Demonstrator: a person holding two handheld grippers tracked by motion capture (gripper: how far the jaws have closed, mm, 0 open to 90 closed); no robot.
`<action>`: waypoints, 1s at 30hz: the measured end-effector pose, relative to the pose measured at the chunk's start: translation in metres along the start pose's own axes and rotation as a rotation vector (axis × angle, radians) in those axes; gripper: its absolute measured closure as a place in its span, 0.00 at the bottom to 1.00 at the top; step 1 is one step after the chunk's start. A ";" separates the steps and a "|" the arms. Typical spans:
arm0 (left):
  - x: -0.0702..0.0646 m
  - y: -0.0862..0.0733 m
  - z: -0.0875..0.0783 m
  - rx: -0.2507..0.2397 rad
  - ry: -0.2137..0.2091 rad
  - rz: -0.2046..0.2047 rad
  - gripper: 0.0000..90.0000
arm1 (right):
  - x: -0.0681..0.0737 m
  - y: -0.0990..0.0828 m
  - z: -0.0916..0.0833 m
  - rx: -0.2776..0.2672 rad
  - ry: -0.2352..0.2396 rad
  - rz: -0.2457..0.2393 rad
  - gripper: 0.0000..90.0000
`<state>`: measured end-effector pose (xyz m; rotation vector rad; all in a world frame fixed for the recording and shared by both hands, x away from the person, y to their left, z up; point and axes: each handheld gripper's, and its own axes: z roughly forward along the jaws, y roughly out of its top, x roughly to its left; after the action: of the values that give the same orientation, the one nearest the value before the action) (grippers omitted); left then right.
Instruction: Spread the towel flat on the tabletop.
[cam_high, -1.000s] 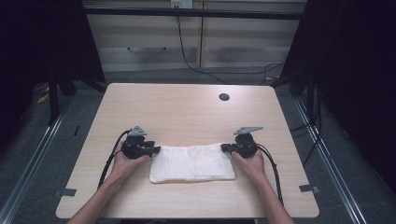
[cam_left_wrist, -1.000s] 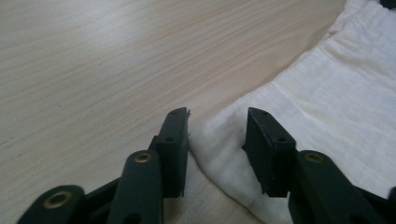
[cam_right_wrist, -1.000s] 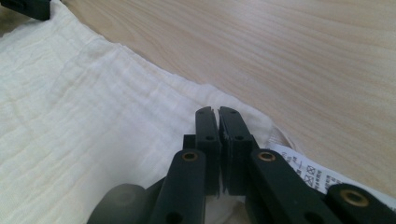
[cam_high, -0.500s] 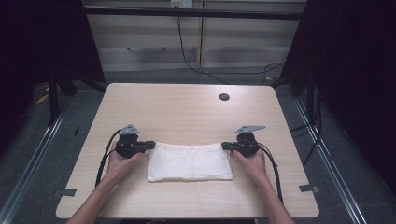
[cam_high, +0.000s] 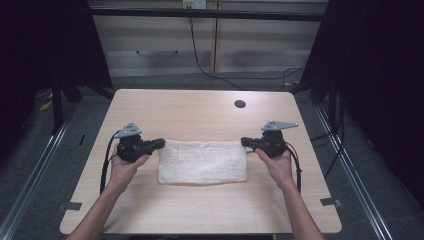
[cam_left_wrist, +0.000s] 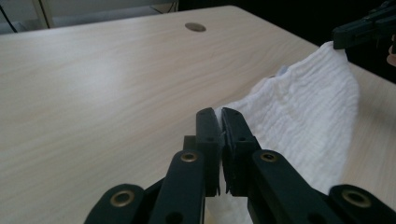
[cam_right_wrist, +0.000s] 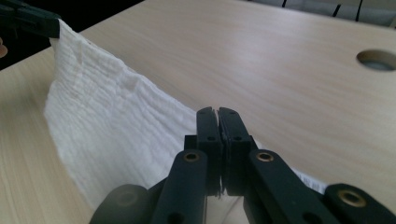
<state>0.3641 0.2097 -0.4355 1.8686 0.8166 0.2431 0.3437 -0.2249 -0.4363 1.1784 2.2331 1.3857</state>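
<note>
Now both far corners of the towel (cam_high: 202, 161) are pinched: the left gripper (cam_high: 159, 143) has just clamped its jaws on the far left corner, where a second ago they stood apart around it, and the right gripper (cam_high: 245, 142) is closed tight on the far right corner as before. Both hands have come up since then, so the far edge hangs stretched between the two grippers while the near part appears to rest on the table (cam_high: 200, 107), though the high view is too coarse to be sure. I take this as the start of a fold or a lift.

The towel lies near the table's near edge, midway between left and right. Beyond it the top is bare out to the small round hole (cam_high: 240, 104) at far right, which leaves plenty of room to carry the edge.
</note>
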 end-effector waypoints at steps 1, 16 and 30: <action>0.000 0.006 -0.002 -0.008 0.007 0.008 0.96 | 0.001 0.015 -0.007 -0.016 -0.008 -0.020 0.98; 0.002 0.104 -0.036 -0.145 0.078 0.084 0.96 | 0.005 0.107 -0.048 -0.191 -0.037 -0.088 0.98; 0.020 0.138 -0.013 -0.154 0.117 0.033 0.97 | -0.018 0.149 -0.043 -0.171 -0.106 -0.063 0.98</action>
<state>0.4312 0.1992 -0.3125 1.7367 0.8231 0.4275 0.4045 -0.2337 -0.2925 1.0878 2.0174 1.4229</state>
